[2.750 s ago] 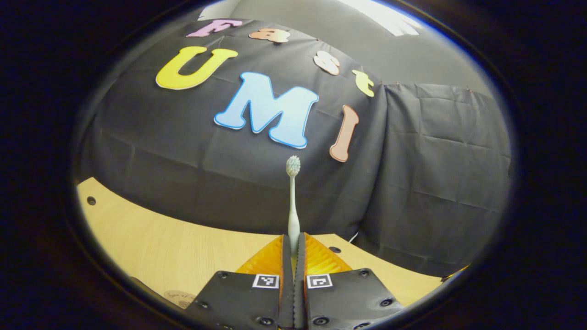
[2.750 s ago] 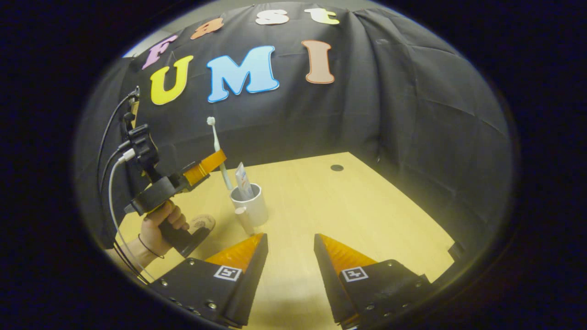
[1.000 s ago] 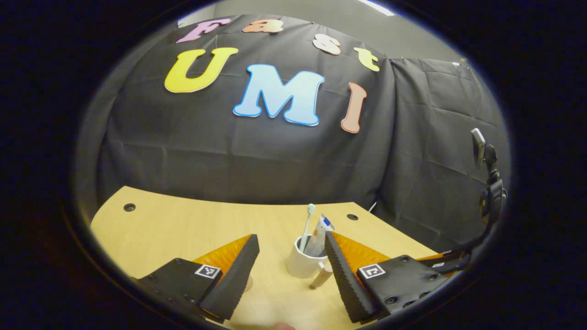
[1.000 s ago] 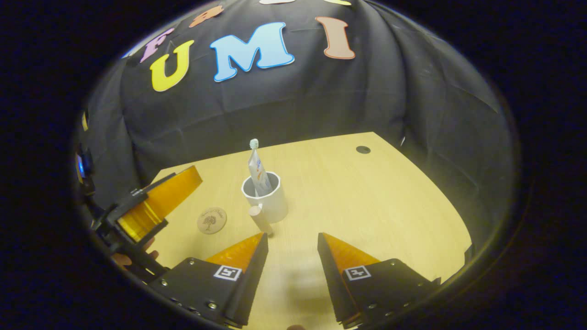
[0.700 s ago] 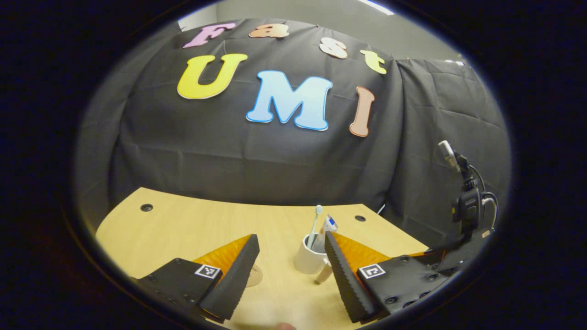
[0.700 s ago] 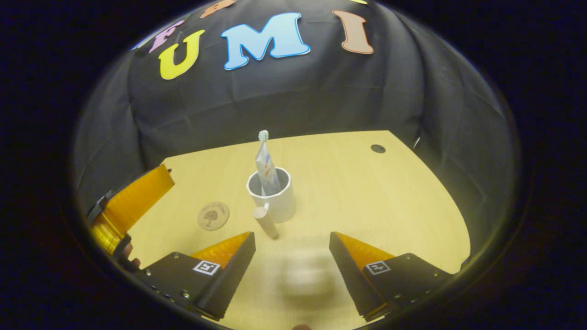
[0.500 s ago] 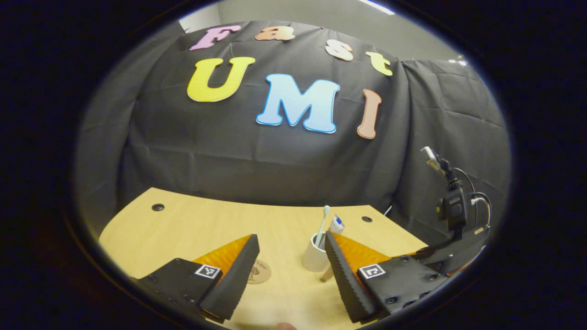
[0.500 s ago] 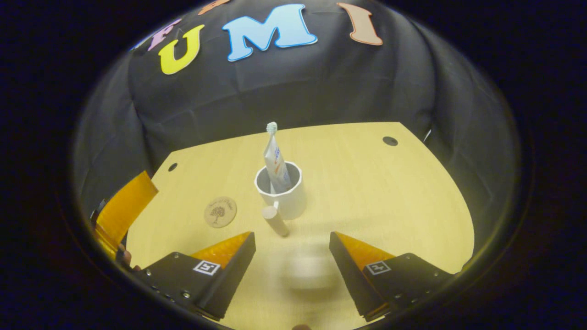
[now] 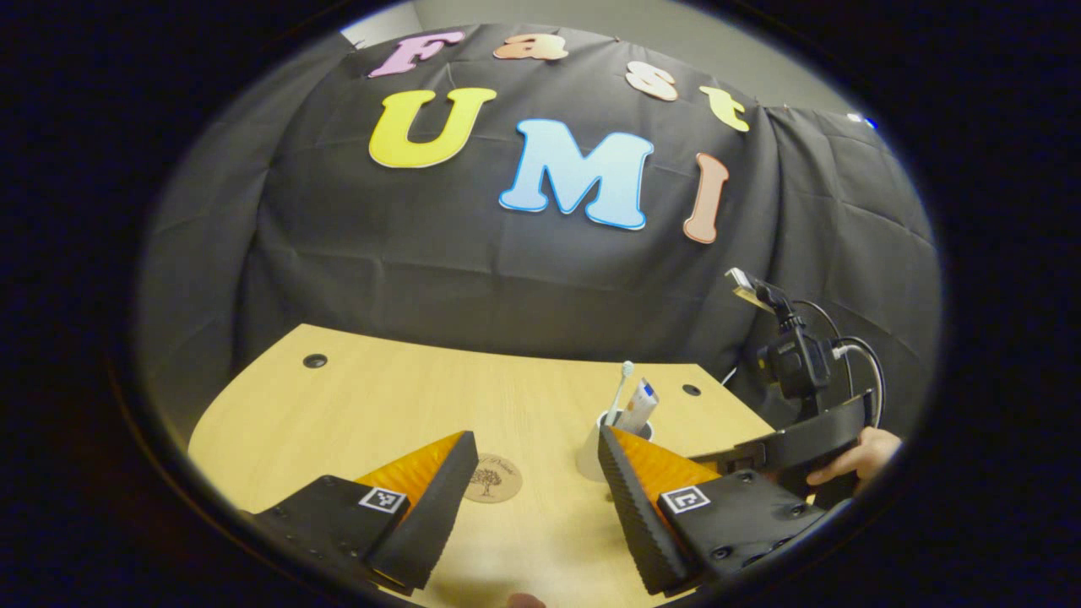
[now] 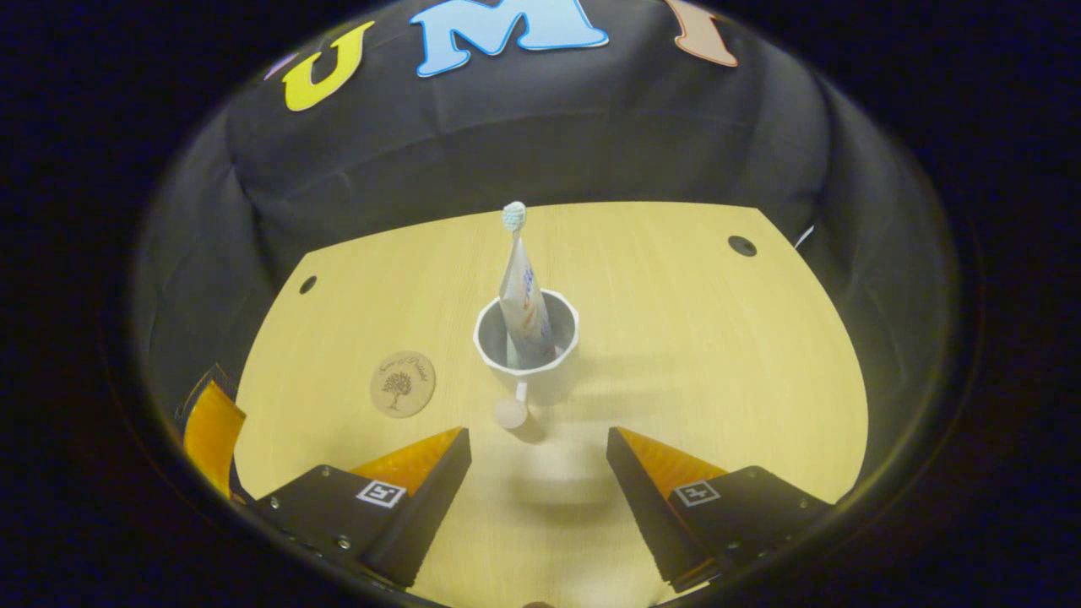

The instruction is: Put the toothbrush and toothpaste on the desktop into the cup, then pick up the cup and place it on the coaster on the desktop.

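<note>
Black cloth wall [image 9: 473,279] fills upper and middle frame of left gripper view, creased in folds, hung in two panels meeting at seam on right. Grey wall [image 9: 676,34] visible above cloth at top. Light wood desk [image 10: 676,338] across lower frame, grain visible, round holes [image 10: 742,246] near far corners. Lighting dim, warm cast on desk.

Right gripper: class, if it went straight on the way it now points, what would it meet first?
Probably the cup's handle, which points back at the open right gripper, then the cup itself; depth is hard to judge.
</note>
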The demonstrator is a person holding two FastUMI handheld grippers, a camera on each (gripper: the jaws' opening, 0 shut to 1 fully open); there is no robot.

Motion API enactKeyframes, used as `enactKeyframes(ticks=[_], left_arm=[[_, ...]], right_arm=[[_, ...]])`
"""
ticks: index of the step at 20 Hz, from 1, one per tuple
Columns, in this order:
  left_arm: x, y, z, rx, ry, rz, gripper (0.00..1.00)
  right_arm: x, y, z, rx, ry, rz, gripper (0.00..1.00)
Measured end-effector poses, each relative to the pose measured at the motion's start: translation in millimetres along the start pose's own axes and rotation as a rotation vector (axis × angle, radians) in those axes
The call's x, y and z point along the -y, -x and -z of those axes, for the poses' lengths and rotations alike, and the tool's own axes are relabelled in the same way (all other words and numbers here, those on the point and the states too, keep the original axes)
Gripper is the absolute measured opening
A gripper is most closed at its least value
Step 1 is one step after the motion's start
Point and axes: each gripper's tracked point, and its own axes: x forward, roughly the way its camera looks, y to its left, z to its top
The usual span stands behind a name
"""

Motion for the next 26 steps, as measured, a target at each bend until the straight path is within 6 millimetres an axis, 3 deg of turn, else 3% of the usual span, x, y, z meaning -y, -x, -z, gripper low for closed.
enactKeyframes(ticks=[12, 19, 20, 22, 24, 26], left_arm=[[-15, -10, 23, -0.095, 0.037, 0.036, 0.94], [-13, -12, 27, -0.122, 0.046, 0.065, 0.93], [-13, -12, 27, -0.123, 0.048, 0.066, 0.89], [-16, -12, 28, -0.124, 0.056, 0.063, 0.89], [-18, -15, 31, -0.131, 0.060, 0.058, 0.94], [-20, -16, 32, -0.137, 0.063, 0.052, 0.94]], right_arm=[[-8, -42, -9, -0.264, 0.035, 0.098, 0.99], [-8, -63, -10, -0.339, 0.019, 0.126, 0.95], [-7, -66, -10, -0.347, 0.014, 0.131, 0.96], [-7, -74, -8, -0.363, 0.000, 0.131, 0.87], [-5, -79, -8, -0.374, -0.005, 0.135, 0.86], [-8, -83, -4, -0.391, -0.016, 0.118, 0.71]])
